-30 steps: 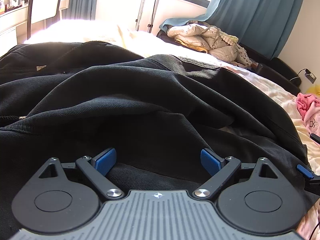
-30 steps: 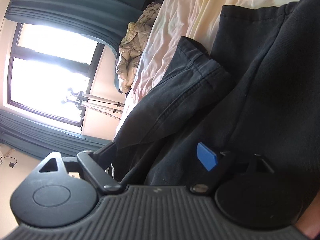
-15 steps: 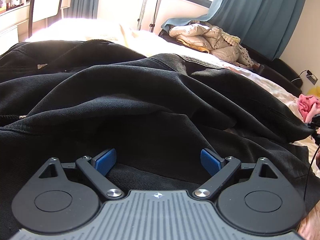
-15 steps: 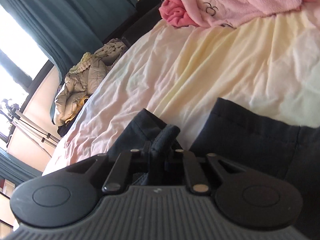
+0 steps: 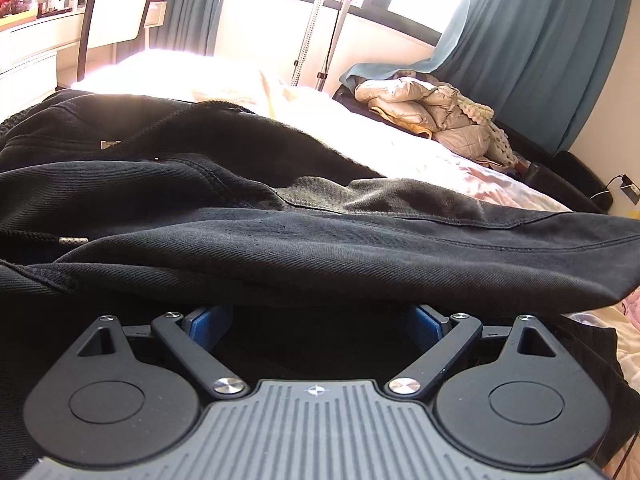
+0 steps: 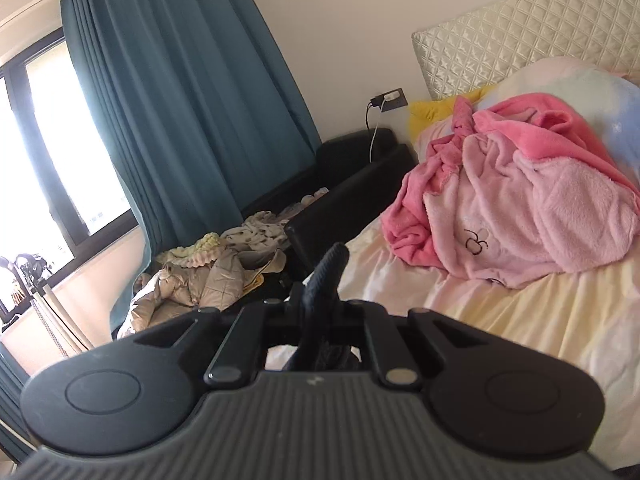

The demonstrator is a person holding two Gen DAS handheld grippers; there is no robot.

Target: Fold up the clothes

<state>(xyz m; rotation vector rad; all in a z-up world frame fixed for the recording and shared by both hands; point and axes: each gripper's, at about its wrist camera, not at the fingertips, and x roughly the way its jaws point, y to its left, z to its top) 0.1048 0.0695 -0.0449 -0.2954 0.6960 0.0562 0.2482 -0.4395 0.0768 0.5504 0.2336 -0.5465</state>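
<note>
On the bed (image 6: 520, 320), black trousers (image 5: 280, 240) lie spread w/ a fold draped across just in front of the left gripper (image 5: 320, 320). Its jaws stand wide, blue pads (image 5: 208, 320) partly tucked under the fold, nothing pinched. Right gripper (image 6: 320, 304) is clamped tight on a bunched bit of the black cloth (image 6: 326, 276) (it sticks up between the fingers), above the sheet. A pink blanket (image 6: 520, 208) sits by the headboard (image 6: 520, 32); teal curtain (image 6: 180, 100) behind.

The black garment (image 5: 320, 248) is showing matt twill cloth; the pink blanket (image 6: 520, 208) is looking fluffy fleece, the headboard (image 6: 500, 28) glossy quilted, the curtain (image 6: 180, 100) matt cloth.
</note>
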